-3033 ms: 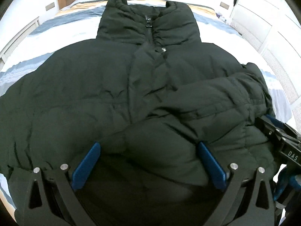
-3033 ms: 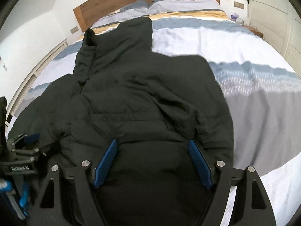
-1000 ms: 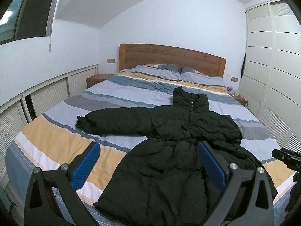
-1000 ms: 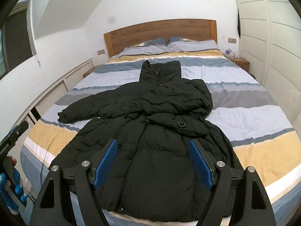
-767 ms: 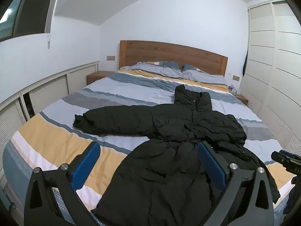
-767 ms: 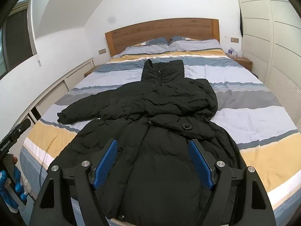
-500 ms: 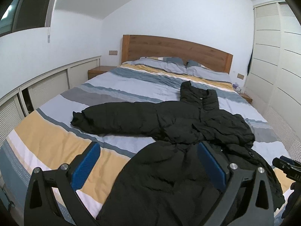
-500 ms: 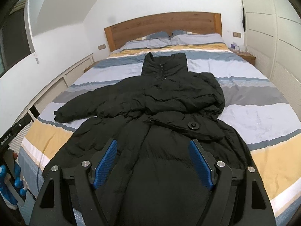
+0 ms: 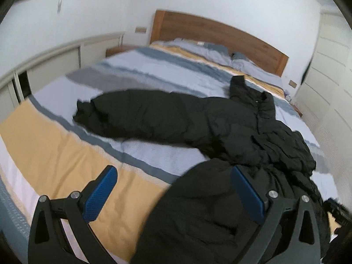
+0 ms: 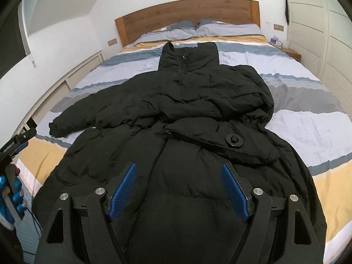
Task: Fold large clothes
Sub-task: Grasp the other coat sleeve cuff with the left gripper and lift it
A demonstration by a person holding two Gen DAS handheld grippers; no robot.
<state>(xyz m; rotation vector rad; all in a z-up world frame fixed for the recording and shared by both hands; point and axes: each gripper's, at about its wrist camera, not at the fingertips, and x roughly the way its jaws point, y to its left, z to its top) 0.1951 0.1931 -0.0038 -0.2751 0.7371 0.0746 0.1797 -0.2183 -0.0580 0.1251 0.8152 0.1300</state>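
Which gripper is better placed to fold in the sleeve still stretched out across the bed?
Left. The outstretched sleeve lies ahead of the open left gripper, while the right gripper sits open over the coat's lower front.

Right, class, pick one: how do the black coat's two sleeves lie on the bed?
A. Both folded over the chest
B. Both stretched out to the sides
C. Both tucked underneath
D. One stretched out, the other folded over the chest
D: one sleeve stretches out across the bed; the other lies folded over the coat.
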